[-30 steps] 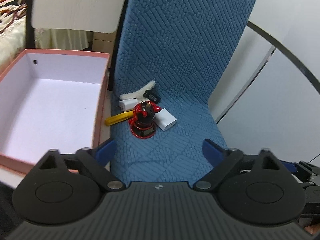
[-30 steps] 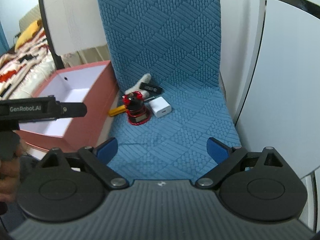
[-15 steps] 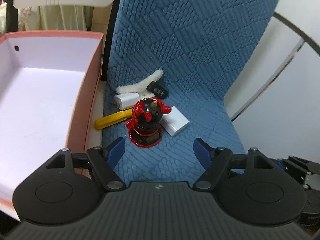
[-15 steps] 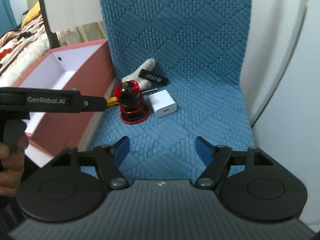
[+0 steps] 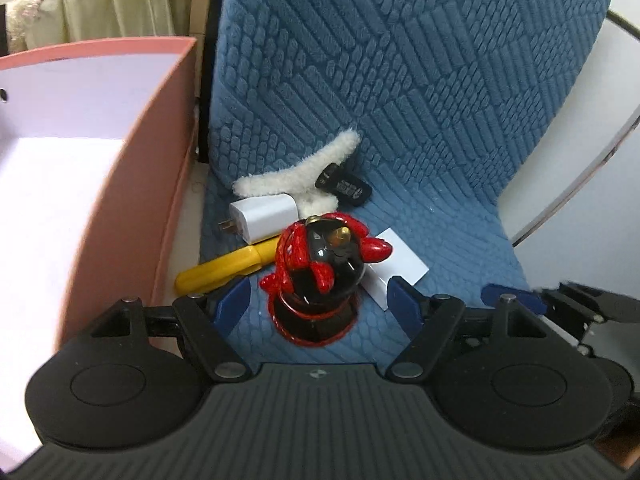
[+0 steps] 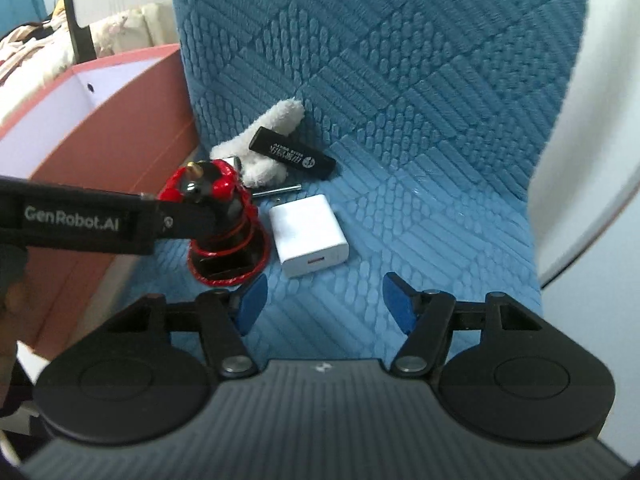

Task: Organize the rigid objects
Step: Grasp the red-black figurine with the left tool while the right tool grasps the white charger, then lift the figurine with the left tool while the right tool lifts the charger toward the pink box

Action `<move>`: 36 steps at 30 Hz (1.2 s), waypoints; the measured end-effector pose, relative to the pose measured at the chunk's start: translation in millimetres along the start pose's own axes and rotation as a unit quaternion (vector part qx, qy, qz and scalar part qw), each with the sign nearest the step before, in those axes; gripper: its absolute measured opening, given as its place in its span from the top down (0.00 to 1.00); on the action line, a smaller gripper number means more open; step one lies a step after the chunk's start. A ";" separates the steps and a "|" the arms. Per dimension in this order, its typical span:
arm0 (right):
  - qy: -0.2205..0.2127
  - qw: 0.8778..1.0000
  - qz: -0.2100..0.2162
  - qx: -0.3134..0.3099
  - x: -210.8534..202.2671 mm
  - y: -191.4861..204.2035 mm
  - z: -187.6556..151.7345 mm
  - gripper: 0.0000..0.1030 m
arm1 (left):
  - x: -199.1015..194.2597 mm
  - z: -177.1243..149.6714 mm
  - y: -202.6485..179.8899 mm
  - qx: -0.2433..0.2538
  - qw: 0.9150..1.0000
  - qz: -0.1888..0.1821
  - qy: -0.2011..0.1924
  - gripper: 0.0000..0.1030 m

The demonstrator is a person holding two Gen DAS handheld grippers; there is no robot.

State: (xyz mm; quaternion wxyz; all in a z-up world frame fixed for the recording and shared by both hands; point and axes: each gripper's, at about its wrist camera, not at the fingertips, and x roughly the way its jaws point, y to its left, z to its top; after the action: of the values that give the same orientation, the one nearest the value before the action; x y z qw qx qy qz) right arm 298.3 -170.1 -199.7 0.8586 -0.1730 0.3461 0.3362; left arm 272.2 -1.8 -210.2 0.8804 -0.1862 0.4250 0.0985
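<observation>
A red and black figurine [image 5: 320,280] stands on the blue chair seat [image 5: 460,240]. My left gripper [image 5: 316,300] is open, its blue pads either side of the figurine with small gaps. In the right wrist view the left gripper's black finger [image 6: 80,216] crosses in front of the figurine [image 6: 224,236]. A white charger block [image 6: 308,236] lies just ahead of my right gripper [image 6: 324,304], whose jaws are closing with nothing between them. Behind lie a black stick [image 6: 292,154], a white fluffy piece [image 6: 276,124], a pronged white charger [image 5: 264,216] and a yellow tool [image 5: 224,268].
A pink box [image 5: 152,160] with a white inside stands open to the left of the chair, its wall close to the yellow tool. The chair's blue back [image 6: 400,40] rises behind the objects. A white wall [image 5: 600,160] is on the right.
Both grippers have come down and forward toward the pile. The left one now straddles the figurine, and the right one's jaws have narrowed near the white charger block.
</observation>
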 end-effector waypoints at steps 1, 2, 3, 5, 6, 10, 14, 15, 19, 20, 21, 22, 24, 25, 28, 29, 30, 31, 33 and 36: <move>-0.001 1.000 0.007 -0.001 5.6 -2.2 2.1 0.36 | 4.9 0.7 0.3 0.001 1.000 -0.001 0.003 0.23; -0.002 1.000 0.012 -0.003 9.5 -3.0 4.0 0.36 | 8.6 1.1 1.3 0.001 1.000 -0.003 0.005 0.23; -0.003 1.000 0.014 -0.008 14.4 -3.9 5.6 0.36 | 12.3 2.0 1.9 0.001 1.000 -0.003 0.008 0.23; -0.003 1.000 0.015 -0.017 23.3 -4.9 8.1 0.36 | 18.7 4.0 2.9 0.001 1.000 -0.003 0.010 0.23; -0.003 1.000 0.018 -0.018 27.9 -6.0 9.5 0.36 | 20.0 4.4 3.4 0.001 1.000 -0.001 0.009 0.23; -0.003 0.999 0.025 -0.028 44.5 -8.8 14.8 0.36 | 26.5 8.0 5.8 -0.004 1.000 -0.007 0.007 0.23; -0.006 0.999 0.036 -0.025 52.6 -12.0 19.6 0.36 | 32.5 8.1 5.6 -0.002 1.000 -0.014 0.013 0.35; -0.007 0.999 0.036 -0.028 53.5 -11.8 20.2 0.36 | 33.5 8.0 5.3 -0.003 1.000 -0.016 0.015 0.39; -0.008 0.998 0.038 -0.040 52.5 -10.4 21.8 0.45 | 32.1 7.2 1.6 0.002 1.000 -0.013 0.018 0.40; -0.008 0.999 0.033 -0.041 51.8 -9.0 21.2 0.45 | 31.3 6.4 0.3 0.006 1.000 -0.011 0.018 0.40; -0.007 0.999 0.029 -0.043 50.6 -7.6 19.8 0.45 | 29.9 5.4 -0.1 0.009 1.000 -0.010 0.018 0.40; -0.005 0.999 0.026 -0.044 49.1 -6.2 18.1 0.45 | 28.7 4.5 -0.2 0.008 1.000 -0.012 0.020 0.40; -0.003 0.999 0.024 -0.046 44.7 -3.8 14.7 0.45 | 24.7 2.8 0.6 0.000 1.000 -0.019 0.025 0.40; -0.003 0.999 0.022 -0.046 41.3 -2.4 12.7 0.45 | 22.4 1.7 0.6 -0.001 0.999 -0.021 0.026 0.40; 0.003 0.999 0.008 -0.042 29.7 2.5 3.9 0.45 | 13.6 -4.1 -2.4 0.004 0.999 -0.021 0.030 0.40; 0.007 0.999 0.003 -0.039 24.9 4.4 0.8 0.45 | 9.8 -6.7 -3.2 0.004 0.999 -0.021 0.032 0.40; 0.010 0.999 0.000 -0.040 19.7 6.9 -2.4 0.45 | 5.7 -9.3 -4.0 0.004 0.999 -0.022 0.032 0.40; 0.011 0.999 -0.002 -0.044 14.1 9.2 -5.9 0.45 | 1.3 -12.3 -4.9 0.004 0.999 -0.024 0.032 0.41; 0.013 0.999 -0.006 -0.049 2.2 13.0 -14.1 0.45 | -7.5 -18.3 -6.9 0.004 0.999 -0.025 0.034 0.41; 0.012 0.999 -0.018 -0.036 -15.0 16.2 -24.9 0.46 | -20.9 -26.6 -12.4 0.004 0.999 -0.028 0.037 0.41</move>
State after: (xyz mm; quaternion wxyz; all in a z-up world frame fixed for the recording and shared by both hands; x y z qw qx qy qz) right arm 267.1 -178.5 -207.5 0.8535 -0.2138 0.3412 0.3308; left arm 244.4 -24.4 -205.9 0.8673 -0.1983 0.4519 0.0650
